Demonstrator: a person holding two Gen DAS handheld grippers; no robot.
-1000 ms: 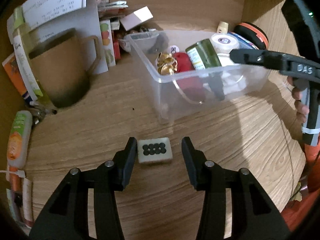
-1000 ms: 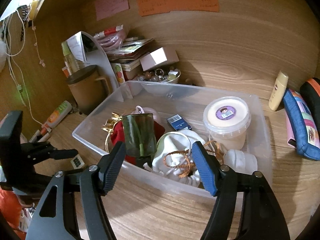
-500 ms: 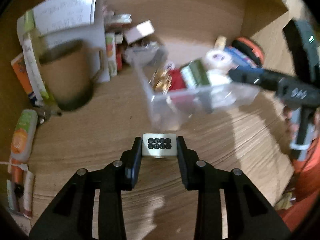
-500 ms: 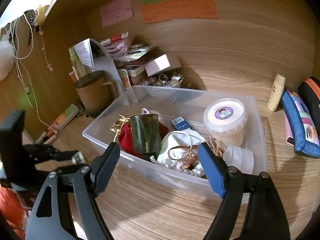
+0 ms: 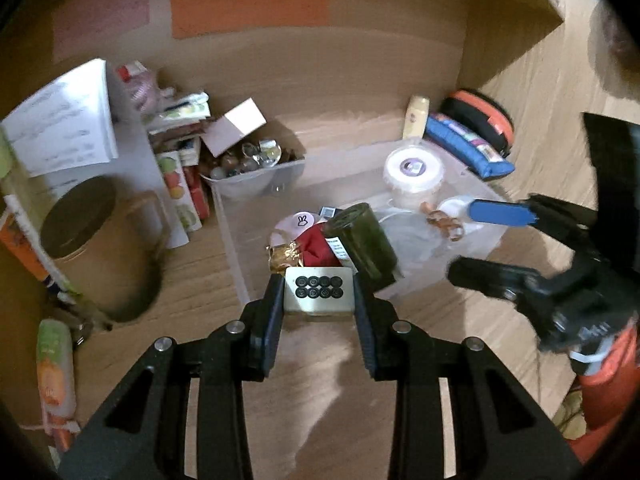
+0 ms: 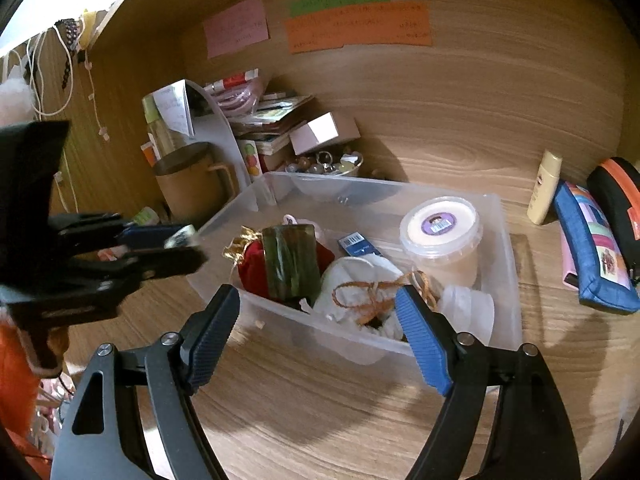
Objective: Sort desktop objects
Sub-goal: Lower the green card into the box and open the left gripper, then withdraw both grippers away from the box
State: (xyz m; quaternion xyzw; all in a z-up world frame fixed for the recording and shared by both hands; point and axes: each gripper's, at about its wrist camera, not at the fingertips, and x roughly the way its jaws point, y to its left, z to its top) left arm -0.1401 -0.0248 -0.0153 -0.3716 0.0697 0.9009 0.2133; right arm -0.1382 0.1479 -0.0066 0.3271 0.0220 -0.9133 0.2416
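Tile [image 5: 319, 289], white with eight black dots on its face, is sitting clamped between the two fingers of the left gripper [image 5: 319, 294], lifted clear of the wooden desk [image 5: 304, 380] and hanging just in front of the near wall of the clear plastic bin [image 5: 234, 236]. Inside the bin a dark green jar [image 6: 290, 266], a red pouch [image 6: 254, 270] and a white tub [image 6: 440, 232] are lying together. The right gripper [image 6: 320, 334] is hovering at the bin's near edge, its jaws standing wide apart and having just been opening, gripping nothing.
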